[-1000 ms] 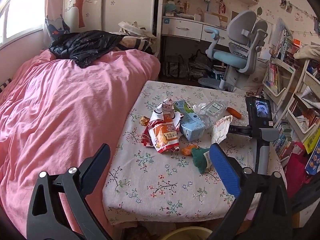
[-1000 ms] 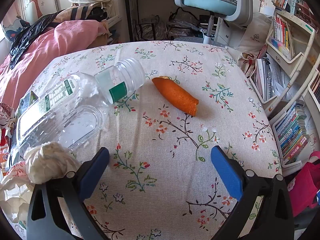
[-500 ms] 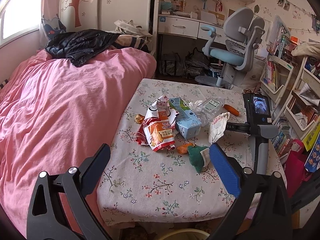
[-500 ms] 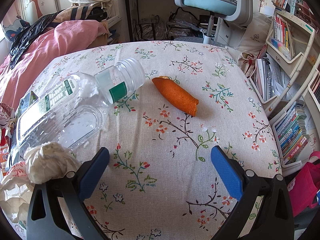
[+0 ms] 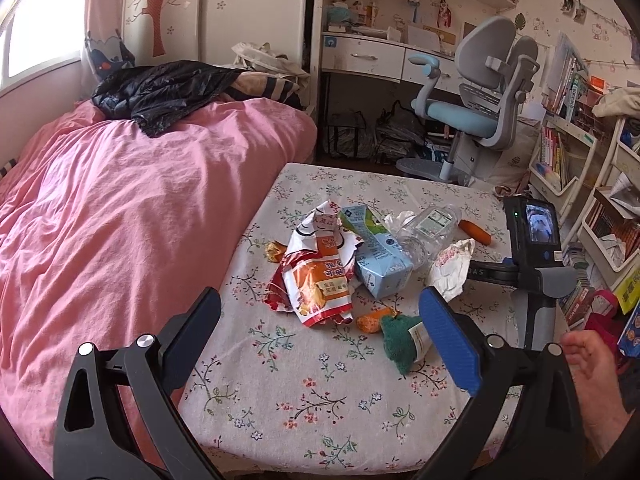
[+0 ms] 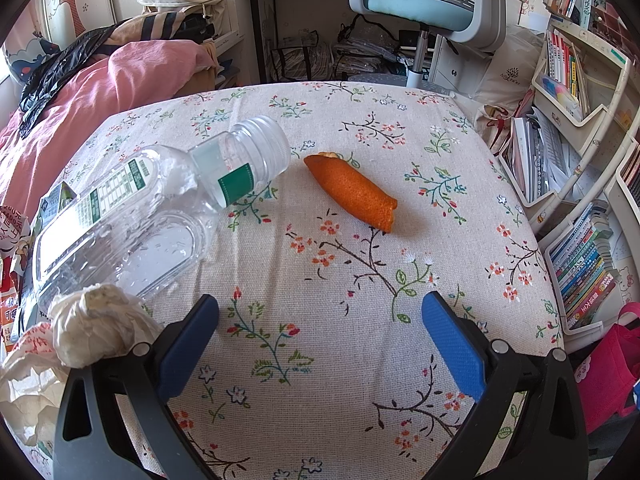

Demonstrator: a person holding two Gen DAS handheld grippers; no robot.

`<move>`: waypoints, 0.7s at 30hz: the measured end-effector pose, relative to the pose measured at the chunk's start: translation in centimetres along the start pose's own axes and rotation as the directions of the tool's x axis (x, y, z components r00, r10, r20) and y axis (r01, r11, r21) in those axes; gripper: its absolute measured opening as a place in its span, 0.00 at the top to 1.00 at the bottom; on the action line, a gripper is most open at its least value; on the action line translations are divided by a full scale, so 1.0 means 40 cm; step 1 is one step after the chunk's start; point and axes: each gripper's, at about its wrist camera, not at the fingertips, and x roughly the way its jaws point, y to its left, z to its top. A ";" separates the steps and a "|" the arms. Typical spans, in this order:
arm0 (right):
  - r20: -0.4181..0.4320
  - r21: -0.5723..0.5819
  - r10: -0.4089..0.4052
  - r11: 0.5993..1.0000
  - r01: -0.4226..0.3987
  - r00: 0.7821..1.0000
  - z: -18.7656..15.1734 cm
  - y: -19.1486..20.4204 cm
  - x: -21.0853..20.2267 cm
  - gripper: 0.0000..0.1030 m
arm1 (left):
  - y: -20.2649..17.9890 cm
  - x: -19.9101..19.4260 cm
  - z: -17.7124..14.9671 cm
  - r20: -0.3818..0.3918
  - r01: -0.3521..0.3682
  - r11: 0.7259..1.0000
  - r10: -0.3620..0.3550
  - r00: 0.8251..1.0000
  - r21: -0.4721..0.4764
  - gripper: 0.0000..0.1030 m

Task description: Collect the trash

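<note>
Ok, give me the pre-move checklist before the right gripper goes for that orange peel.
1. Right gripper open: ok, jaws spread wide and holding nothing.
2. Orange peel in reach line: ok, it lies ahead of the jaws on the floral tablecloth, slightly right of centre.
3. Peel free of other trash: ok, it sits apart from the plastic bottle.
4. Path clear: ok, only bare cloth between jaws and peel; the crumpled tissue lies off to the left.
5. Left gripper out of the way: ok, open over the near table edge.
6. Trash bin location: cannot tell, none in view.
</note>
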 end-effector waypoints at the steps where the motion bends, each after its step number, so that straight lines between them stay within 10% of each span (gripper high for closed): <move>1: 0.000 0.000 0.000 1.000 0.000 1.000 0.000 0.000 0.000 0.06 | -0.007 -0.001 0.002 0.012 -0.005 1.000 0.005 1.000 0.011 0.07; 21: -0.078 -0.029 -0.076 0.997 0.074 0.994 -0.071 -0.028 -0.086 0.06 | -0.008 0.025 0.018 -0.068 0.034 0.998 -0.030 0.997 0.050 0.07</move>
